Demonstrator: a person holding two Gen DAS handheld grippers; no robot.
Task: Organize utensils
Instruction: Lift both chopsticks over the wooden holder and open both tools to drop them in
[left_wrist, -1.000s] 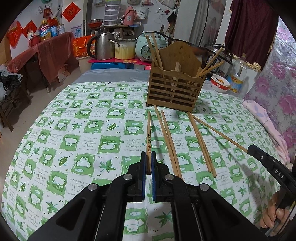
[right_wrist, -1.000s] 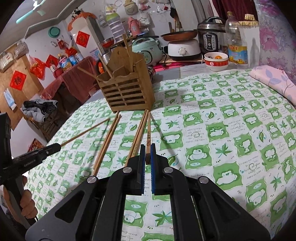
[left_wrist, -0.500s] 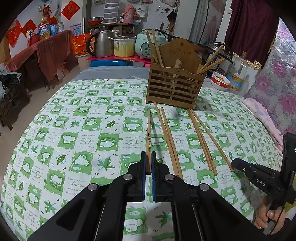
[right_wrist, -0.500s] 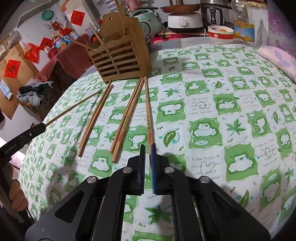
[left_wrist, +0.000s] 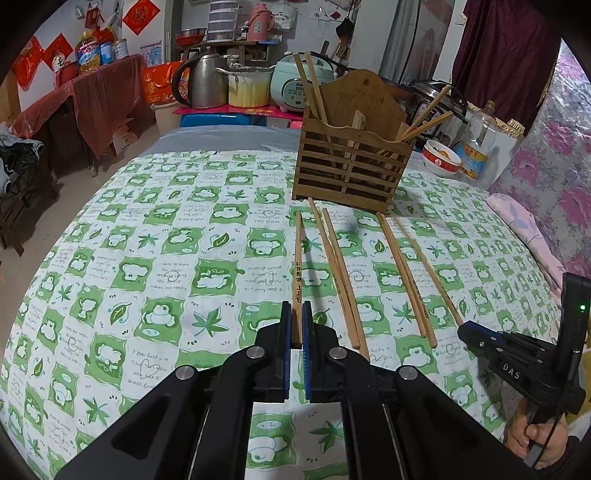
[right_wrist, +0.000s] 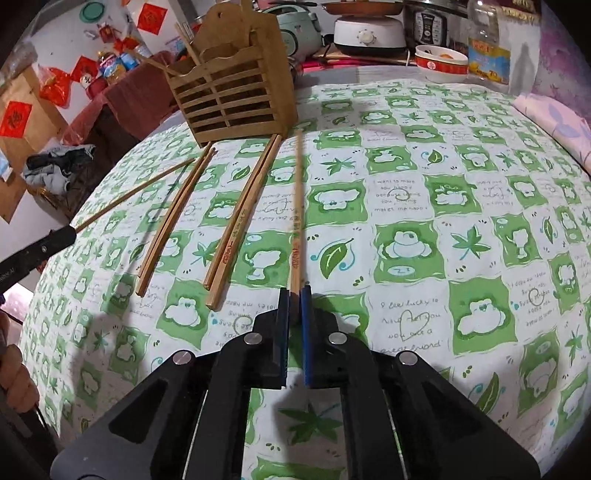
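Jaws of our left gripper (left_wrist: 297, 325) and right gripper (right_wrist: 295, 295) each clamp a chopstick (left_wrist: 297, 266); only in the left view do we read "DAS", at four o'clock.

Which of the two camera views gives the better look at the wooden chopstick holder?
The left wrist view: the wooden chopstick holder stands near centre, its slatted front, tall back panel and the chopsticks inside all showing. The right wrist view catches it too, but at the upper edge, tilted, its top cut off.
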